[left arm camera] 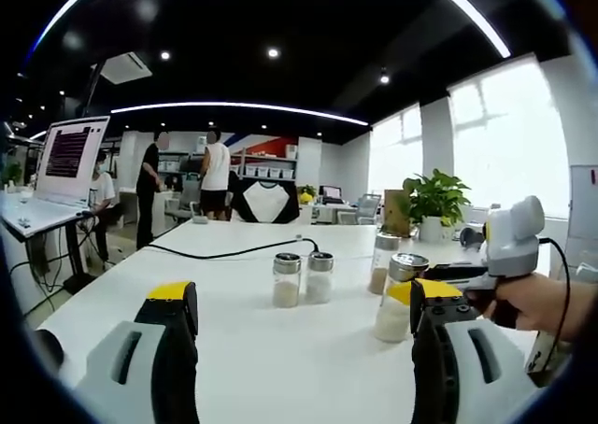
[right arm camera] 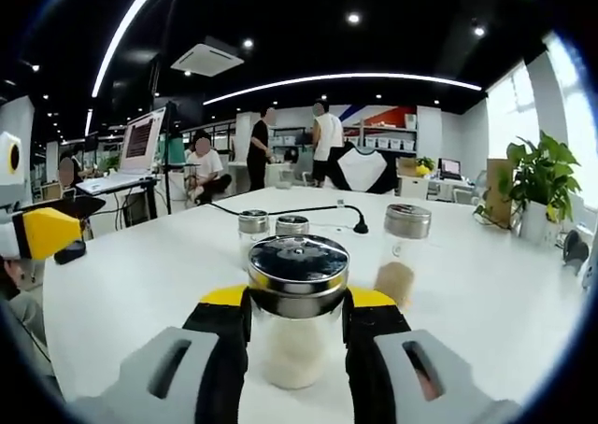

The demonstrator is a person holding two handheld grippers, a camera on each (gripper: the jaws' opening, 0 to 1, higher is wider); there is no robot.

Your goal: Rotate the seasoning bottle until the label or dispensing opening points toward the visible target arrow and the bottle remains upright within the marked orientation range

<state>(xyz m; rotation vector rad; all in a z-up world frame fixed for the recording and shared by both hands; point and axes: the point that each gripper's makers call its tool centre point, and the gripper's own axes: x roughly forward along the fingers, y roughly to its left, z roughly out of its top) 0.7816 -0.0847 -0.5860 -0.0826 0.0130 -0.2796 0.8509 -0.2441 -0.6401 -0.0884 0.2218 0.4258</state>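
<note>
A glass seasoning bottle with a shiny metal lid and white powder stands upright on the white table. My right gripper is shut on it, a yellow-tipped jaw on each side just under the lid. In the left gripper view the same bottle stands at the right, with the right gripper reaching in from a person's hand. My left gripper hovers low over the table, open wide with nothing between its jaws. Its yellow tip pokes in at the left edge of the right gripper view.
Two small shakers stand side by side mid-table, with a taller bottle of brownish powder to their right. A black cable runs across behind them. A potted plant sits at the far right; people stand in the background.
</note>
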